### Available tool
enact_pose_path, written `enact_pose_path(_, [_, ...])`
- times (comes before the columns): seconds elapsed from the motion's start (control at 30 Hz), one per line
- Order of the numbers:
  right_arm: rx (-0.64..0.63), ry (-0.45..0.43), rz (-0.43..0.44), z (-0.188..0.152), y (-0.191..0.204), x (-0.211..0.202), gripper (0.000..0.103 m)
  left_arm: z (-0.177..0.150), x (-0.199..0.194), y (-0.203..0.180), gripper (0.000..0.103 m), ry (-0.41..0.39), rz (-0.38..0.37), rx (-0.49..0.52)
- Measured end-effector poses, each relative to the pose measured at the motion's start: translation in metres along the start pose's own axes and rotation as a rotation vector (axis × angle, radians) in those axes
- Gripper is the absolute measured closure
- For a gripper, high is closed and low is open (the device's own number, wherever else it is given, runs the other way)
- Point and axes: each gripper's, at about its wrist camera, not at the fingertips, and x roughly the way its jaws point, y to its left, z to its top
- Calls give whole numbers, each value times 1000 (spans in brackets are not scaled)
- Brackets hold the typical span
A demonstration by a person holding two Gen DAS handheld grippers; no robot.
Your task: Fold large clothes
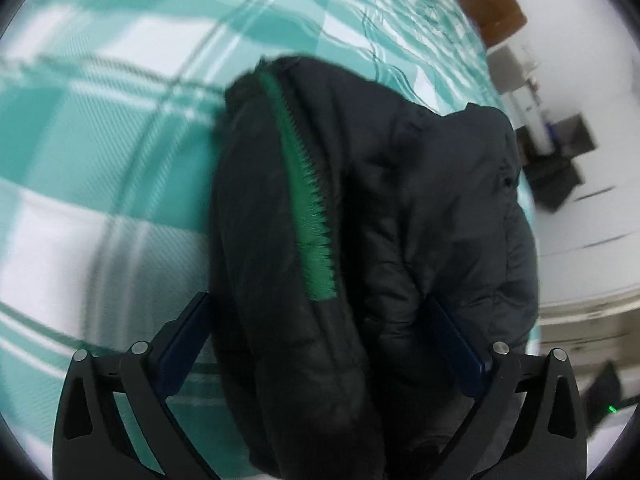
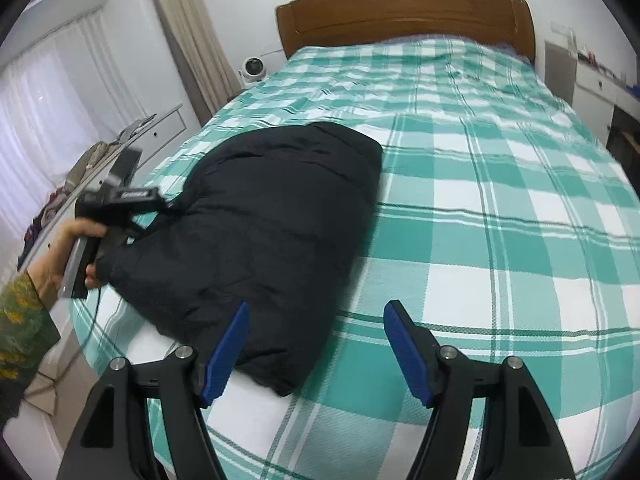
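The black puffer jacket (image 2: 260,216) already lies folded in a compact bundle on the bed (image 2: 500,208), so I judge little remains. My left claw (image 1: 320,320) stands released around its edge; my right claw (image 2: 316,344) hovers released, empty.

jacket (image 1: 360,240) blurred, dresser clutter (image 2: 80,168) indistinct

Black quilted puffer jacket (image 2: 276,216): smooth, faintly sheened synthetic cloth. Teal-and-white checked bedspread (image 2: 500,208): matt woven cloth. Brown wooden headboard (image 2: 404,12): smooth, semi-gloss.
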Motion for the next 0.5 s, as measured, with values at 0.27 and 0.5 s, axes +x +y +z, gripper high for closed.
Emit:
enact_pose_path(0.27, [295, 169, 420, 18, -87, 81, 32, -3, 23, 32, 0, 54, -246, -39])
enact_pose_path(0.5, [442, 228, 674, 34, -93, 184, 15, 0, 49, 23, 0, 66, -308, -57])
